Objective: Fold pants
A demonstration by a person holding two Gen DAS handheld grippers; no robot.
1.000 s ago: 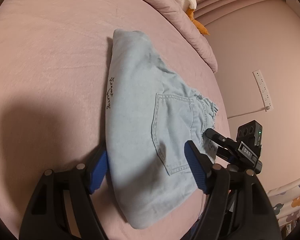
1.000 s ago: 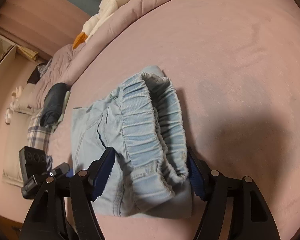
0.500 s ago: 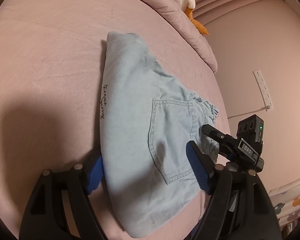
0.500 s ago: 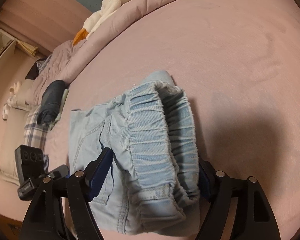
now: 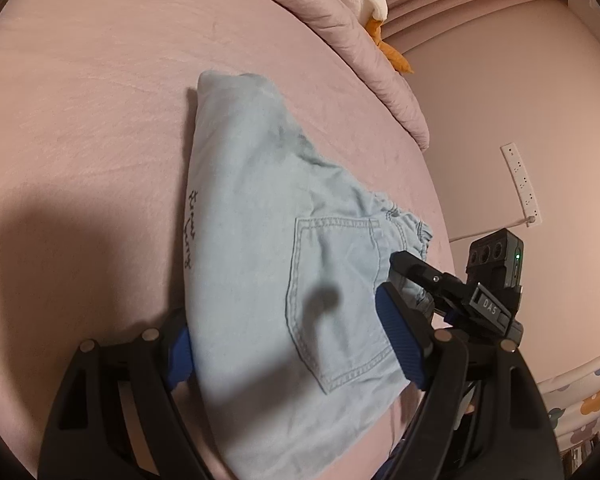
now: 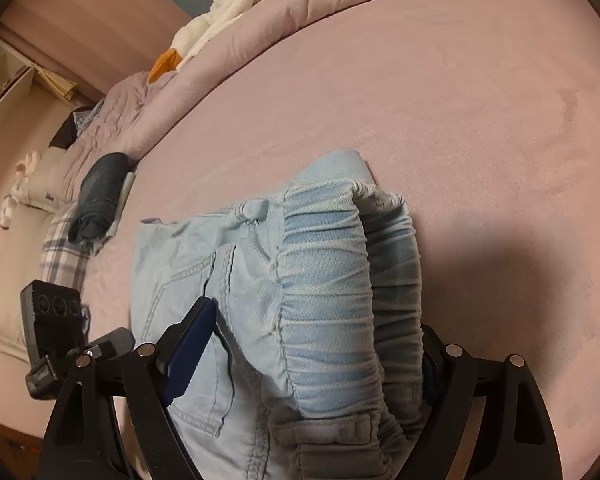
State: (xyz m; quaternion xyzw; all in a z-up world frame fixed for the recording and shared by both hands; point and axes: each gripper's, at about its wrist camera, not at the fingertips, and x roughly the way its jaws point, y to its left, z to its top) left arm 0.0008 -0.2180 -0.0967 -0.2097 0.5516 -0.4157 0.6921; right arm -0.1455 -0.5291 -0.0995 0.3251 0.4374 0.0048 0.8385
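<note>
Pants of pale denim lie already folded into a compact bundle on the pink bed, close to its near edge. Soft and limp but thick at the gathered elastic waistband, they should bend easily yet sag if lifted by one layer; the stacked edges look like the best hold. Both the left gripper and the right gripper stand spread, straddling the bundle without pinching it.
</note>
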